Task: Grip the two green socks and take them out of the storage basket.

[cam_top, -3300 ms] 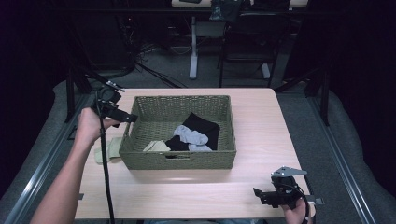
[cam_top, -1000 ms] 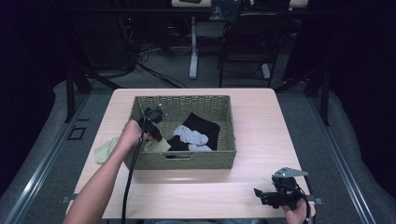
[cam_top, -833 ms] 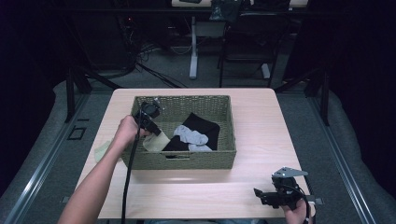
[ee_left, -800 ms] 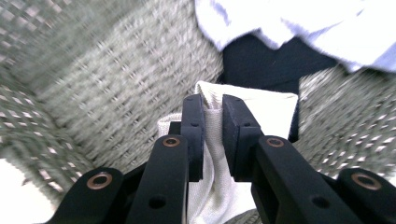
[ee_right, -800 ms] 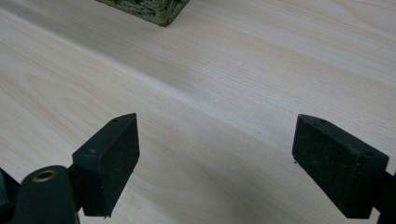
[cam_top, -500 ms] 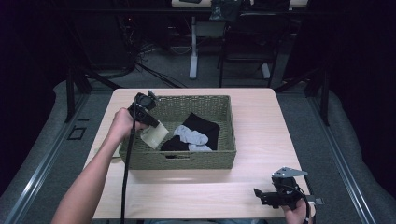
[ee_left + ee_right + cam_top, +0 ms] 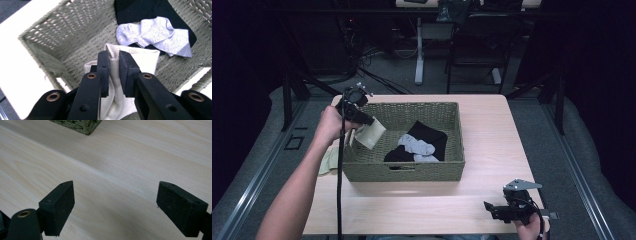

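From the high view, the left tool [image 7: 371, 121] holds a cream sock [image 7: 371, 134] above the left end of the wicker basket [image 7: 452, 170], seemingly to carry it out toward a pale cloth [image 7: 330, 161] on the worktop [image 7: 492, 140]; the right tool [image 7: 490, 209] rests near the front edge. In the left gripper view, the jaws pinch the ribbed, limp sock [image 7: 140, 60] above a grey sock [image 7: 155, 35] and black garment [image 7: 140, 10]. In the right gripper view, the jaws stand wide apart, empty.

Wood table [image 7: 492, 150]: wicker basket [image 7: 412, 170], pale sock [image 7: 328, 161] beside.

cream sock [image 7: 117, 100] lower end cut off behind jaws; pale cloth [image 7: 330, 161] half hidden beside basket [image 7: 412, 170]
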